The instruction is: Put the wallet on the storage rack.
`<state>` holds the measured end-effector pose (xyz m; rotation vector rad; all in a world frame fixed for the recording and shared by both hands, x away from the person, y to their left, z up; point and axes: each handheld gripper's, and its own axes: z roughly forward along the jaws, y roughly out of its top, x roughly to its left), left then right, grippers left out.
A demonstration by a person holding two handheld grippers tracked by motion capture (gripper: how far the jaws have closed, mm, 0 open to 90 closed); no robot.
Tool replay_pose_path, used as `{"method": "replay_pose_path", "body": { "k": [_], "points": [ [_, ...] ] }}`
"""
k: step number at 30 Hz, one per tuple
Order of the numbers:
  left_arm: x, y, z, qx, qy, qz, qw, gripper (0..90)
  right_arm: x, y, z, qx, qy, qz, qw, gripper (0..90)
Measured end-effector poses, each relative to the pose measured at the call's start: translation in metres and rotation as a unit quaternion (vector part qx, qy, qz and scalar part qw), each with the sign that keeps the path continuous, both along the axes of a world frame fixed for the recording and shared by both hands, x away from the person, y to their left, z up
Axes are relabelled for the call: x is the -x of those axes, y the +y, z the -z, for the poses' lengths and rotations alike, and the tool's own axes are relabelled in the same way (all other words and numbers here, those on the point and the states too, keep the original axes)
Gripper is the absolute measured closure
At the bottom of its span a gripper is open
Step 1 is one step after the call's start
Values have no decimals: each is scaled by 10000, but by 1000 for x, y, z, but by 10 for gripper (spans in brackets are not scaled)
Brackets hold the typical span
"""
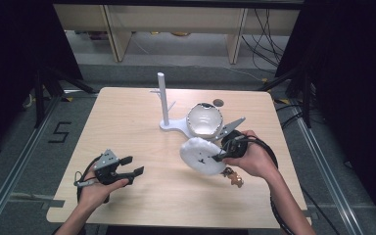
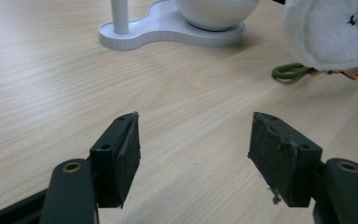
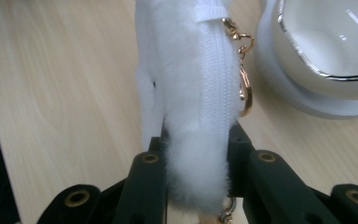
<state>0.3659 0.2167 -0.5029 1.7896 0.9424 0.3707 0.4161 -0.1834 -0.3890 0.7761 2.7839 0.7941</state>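
— Right gripper (image 1: 221,155) first: what's it doing?

— Its jaws are clamped on the white fluffy pouch (image 1: 201,155), which hangs lifted off the table (image 1: 127,122) just in front of the white bowl (image 1: 204,119) on the stand (image 1: 169,122). A gold clasp (image 3: 242,60) dangles from the pouch's zip edge.

— And the hand?

— Right hand (image 1: 254,159) wraps the body from the right, forearm angled in from the bottom edge.

— The other side?

— Left gripper (image 1: 132,166) sits low over the near-left table, jaws spread wide with nothing between them, pointing towards the pouch.
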Motion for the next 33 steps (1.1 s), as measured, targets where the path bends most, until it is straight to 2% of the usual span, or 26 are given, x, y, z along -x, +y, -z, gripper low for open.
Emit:
{"method": "replay_pose_path", "body": {
  "k": [1, 2, 3, 5, 7, 8, 10, 11, 12, 14, 15, 16, 18, 20, 22, 26, 27, 30, 31, 32, 33],
  "points": [
    [0, 0, 0, 0, 0, 0, 10000, 331, -2, -1, -1, 38, -120, -27, 9999, 757],
    [0, 2, 2, 61, 7, -105, 9999, 331, -2, -1, -2, 76, -53, 102, 9999, 757],
    [0, 4, 2, 58, -1, -132, 9999, 331, -5, -2, -3, 77, -196, -29, 9998, 757],
    [-1, 5, 4, 90, -4, -200, 9998, 332, -6, -2, -6, 123, -242, -13, 9996, 757],
    [0, 6, 5, 27, 20, -285, 9996, 332, -7, -2, -8, 146, -282, -6, 9995, 757],
    [0, 6, 6, 70, 17, -296, 9995, 334, -9, -3, -10, 174, -423, -19, 9990, 758],
    [-1, 7, 9, 112, 49, -355, 9993, 337, -10, -3, -12, 213, -462, 7, 9987, 758],
    [-1, 7, 9, 112, 49, -355, 9993, 338, -10, -2, -13, 207, -409, 114, 9989, 759],
    [0, 8, 9, 96, 67, -414, 9991, 338, -12, -3, -13, 165, -564, 71, 9982, 759],
    [1, 7, 10, 118, 88, -492, 9987, 339, -13, -2, -15, 148, -531, 139, 9984, 760],
    [1, 7, 11, 107, 80, -478, 9988, 339, -15, -2, -15, 184, -537, 61, 9984, 760],
    [1, 7, 11, 107, 76, -476, 9988, 339, -17, -3, -17, 234, -686, 4, 9974, 760],
    [1, 7, 12, 116, 67, -466, 9988, 339, -16, -2, -18, 193, -528, 168, 9983, 761],
    [0, 7, 13, 113, 61, -452, 9989, 339, -20, -3, -19, 194, -668, 4, 9976, 761],
    [1, 8, 13, 75, 71, -494, 9987, 339, -22, -3, -23, 231, -645, 120, 9976, 760],
    [1, 10, 14, 108, 46, -520, 9986, 341, -26, -3, -27, 234, -717, 136, 9971, 761],
    [1, 10, 14, 108, 46, -520, 9986, 342, -29, -4, -29, 236, -748, 61, 9969, 760],
    [2, 10, 14, 82, 89, -581, 9982, 343, -33, -3, -33, 231, -777, 167, 9966, 761],
    [1, 10, 15, 145, 71, -546, 9984, 344, -34, -2, -34, 241, -760, 190, 9966, 760],
    [2, 10, 15, 109, 94, -570, 9983, 344, -36, -2, -35, 243, -851, 120, 9960, 760],
    [2, 10, 16, 99, 95, -556, 9984, 344, -38, -2, -36, 252, -831, 66, 9962, 760]
  ]
}}
